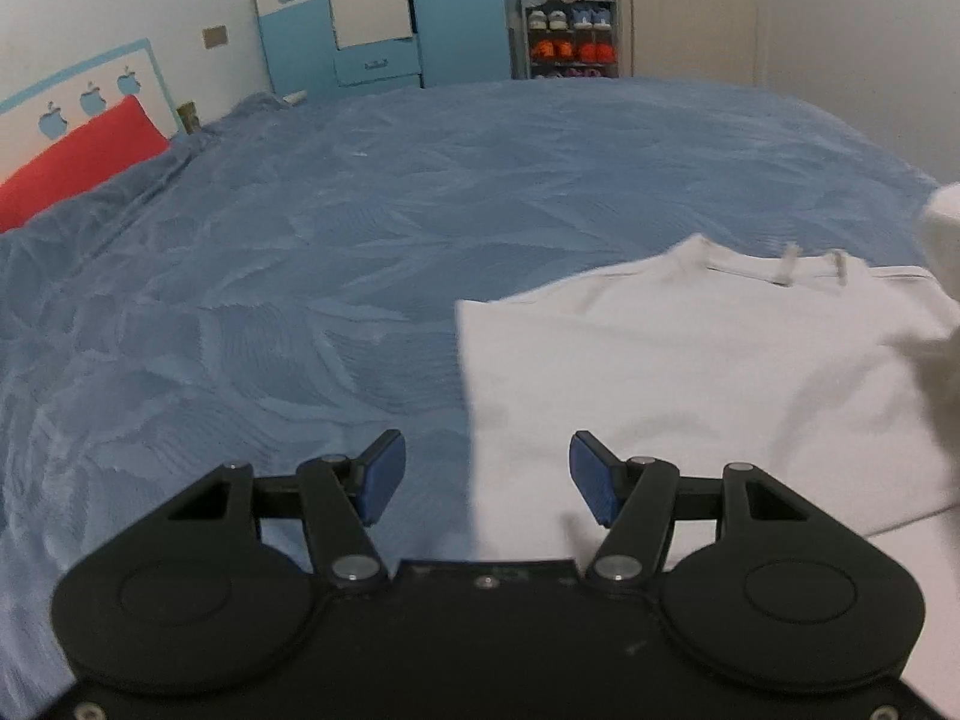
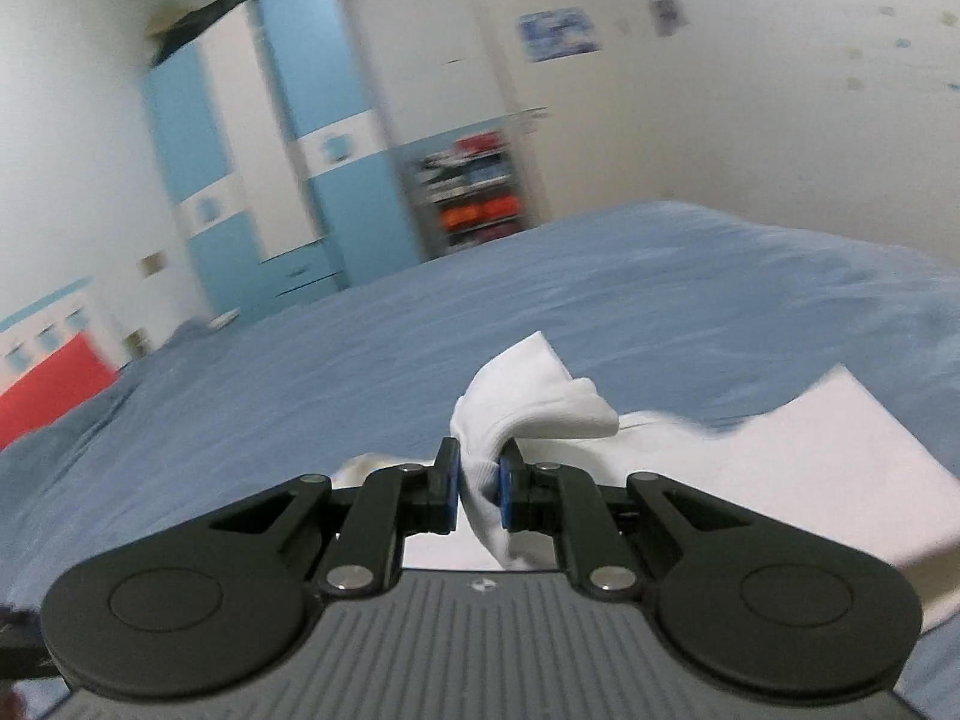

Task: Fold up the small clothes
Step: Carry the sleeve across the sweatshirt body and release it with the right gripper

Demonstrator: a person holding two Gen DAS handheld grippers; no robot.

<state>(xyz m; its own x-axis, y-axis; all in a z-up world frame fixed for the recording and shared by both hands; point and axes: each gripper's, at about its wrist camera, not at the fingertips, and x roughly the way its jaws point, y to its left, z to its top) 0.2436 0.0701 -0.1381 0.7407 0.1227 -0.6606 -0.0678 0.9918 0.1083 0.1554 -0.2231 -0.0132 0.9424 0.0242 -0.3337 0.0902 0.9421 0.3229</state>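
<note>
A small white T-shirt (image 1: 690,372) lies on the blue bedspread (image 1: 360,240), collar facing the far side. My left gripper (image 1: 486,474) is open and empty, hovering over the shirt's near left edge. My right gripper (image 2: 480,489) is shut on a bunched fold of the white shirt (image 2: 528,408) and holds it lifted above the rest of the shirt (image 2: 810,462). In the left wrist view the lifted cloth shows as a blurred white shape (image 1: 942,312) at the right edge.
A red pillow (image 1: 72,162) lies at the head of the bed on the left. A blue and white wardrobe (image 1: 372,12), a shoe rack (image 1: 570,30) and a door (image 1: 690,0) stand beyond the bed.
</note>
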